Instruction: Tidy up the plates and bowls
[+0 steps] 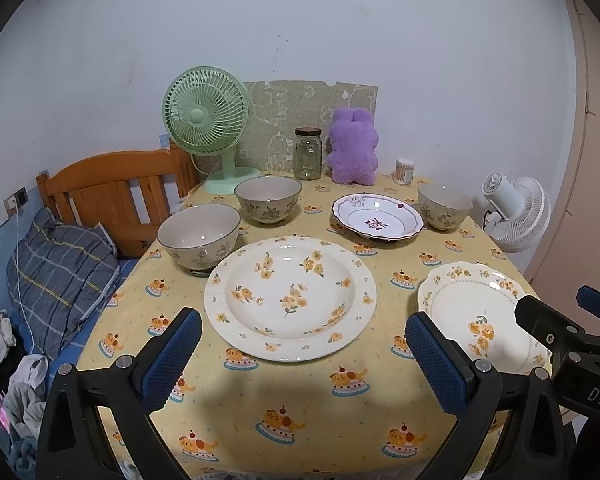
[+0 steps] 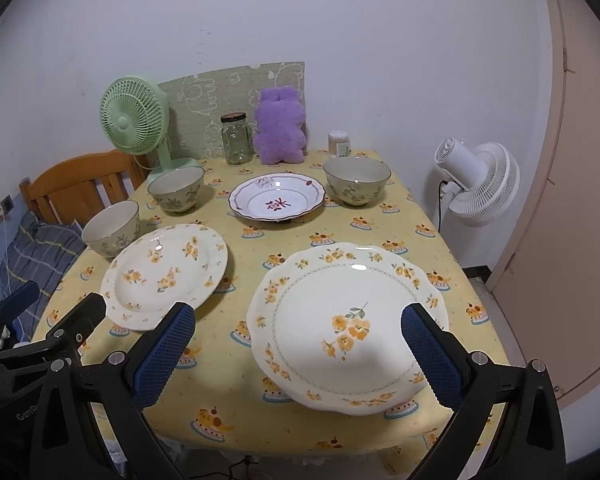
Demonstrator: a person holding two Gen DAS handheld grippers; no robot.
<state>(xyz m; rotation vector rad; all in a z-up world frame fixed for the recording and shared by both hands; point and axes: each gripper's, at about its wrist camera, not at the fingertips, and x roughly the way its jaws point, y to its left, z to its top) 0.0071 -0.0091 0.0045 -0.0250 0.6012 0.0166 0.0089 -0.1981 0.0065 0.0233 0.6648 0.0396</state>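
Three plates and three bowls, all upright and empty, apart on a yellow tablecloth (image 1: 284, 400). Near left: large round cream plate (image 1: 290, 298) with orange flowers. Near right: scalloped cream plate (image 2: 346, 326) with an orange flower spray. Far centre: white plate (image 2: 277, 199), purple-rimmed. Far left: two beige floral bowls (image 1: 198, 236) (image 1: 268, 199). Far right: a third matching bowl (image 2: 357, 180).

You stood before a table with a yellow tablecloth (image 1: 300, 400) pushed against a plain white wall (image 1: 340, 20). On your left was a wooden headboard (image 1: 112, 188) and a checked pillow (image 1: 60, 272); on your right, a white fan (image 2: 480, 184) and a beige door (image 2: 572, 200).
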